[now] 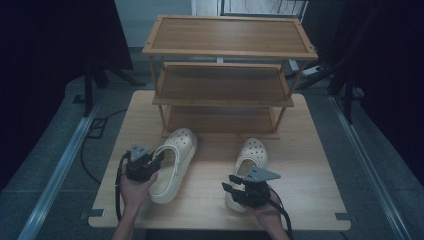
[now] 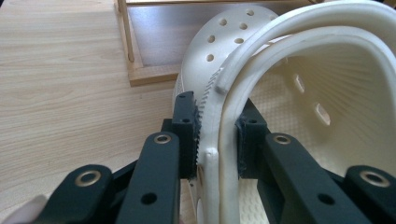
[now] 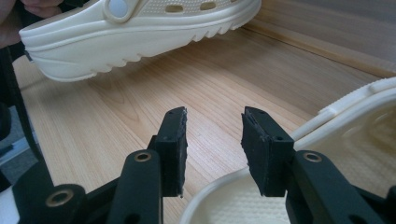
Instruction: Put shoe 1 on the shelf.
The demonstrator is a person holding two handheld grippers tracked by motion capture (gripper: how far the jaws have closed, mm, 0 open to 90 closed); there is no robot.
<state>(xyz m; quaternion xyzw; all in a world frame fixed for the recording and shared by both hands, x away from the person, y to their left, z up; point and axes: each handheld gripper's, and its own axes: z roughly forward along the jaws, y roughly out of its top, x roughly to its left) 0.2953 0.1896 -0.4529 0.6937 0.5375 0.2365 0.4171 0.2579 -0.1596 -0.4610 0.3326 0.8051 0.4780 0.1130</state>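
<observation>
Right now the left gripper (image 2: 215,135) is clamped on the side wall of the left clog (image 1: 172,165), one jaw outside, one inside the opening. That cream clog looks tipped, heel end raised off the wooden table (image 1: 305,165) in the right gripper view. The right gripper (image 3: 215,140) hangs with its jaws apart, grasping nothing, just over the heel rim of the right clog (image 1: 251,156). Beyond both stands a three-tier wooden shoe rack (image 1: 227,50), shelves bare.
</observation>
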